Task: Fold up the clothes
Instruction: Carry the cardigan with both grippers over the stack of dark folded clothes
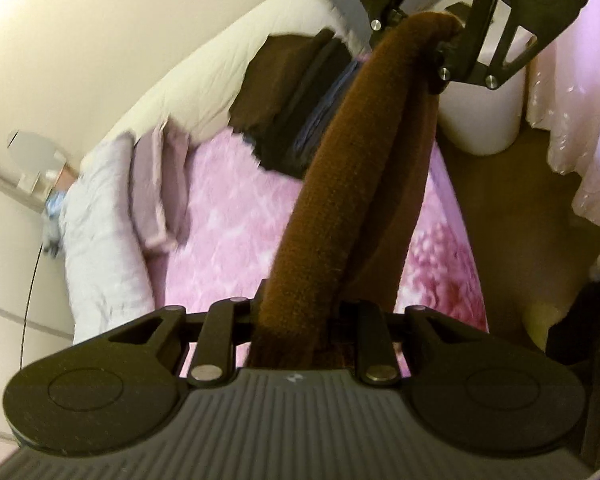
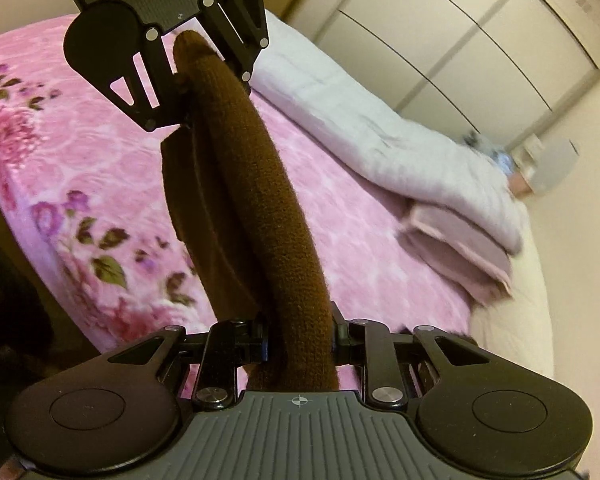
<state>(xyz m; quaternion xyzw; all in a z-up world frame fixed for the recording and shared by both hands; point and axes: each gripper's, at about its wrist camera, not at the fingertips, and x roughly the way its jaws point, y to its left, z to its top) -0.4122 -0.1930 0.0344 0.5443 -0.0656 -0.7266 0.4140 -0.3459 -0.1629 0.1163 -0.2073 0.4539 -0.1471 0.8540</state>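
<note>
A brown knit garment hangs stretched as a thick rolled band between my two grippers, above the bed. In the left wrist view my left gripper is shut on its near end, and my right gripper clamps the far end at the top. The right wrist view mirrors this: my right gripper is shut on the brown garment, with the left gripper holding the other end. A darker fold of the garment droops below the band. A pile of dark clothes lies on the bed beyond.
Below lies a pink floral blanket on the bed. A folded mauve cloth and a pale quilt lie along its far side. A white round tub stands on the floor by a pink curtain. Wardrobe doors stand behind.
</note>
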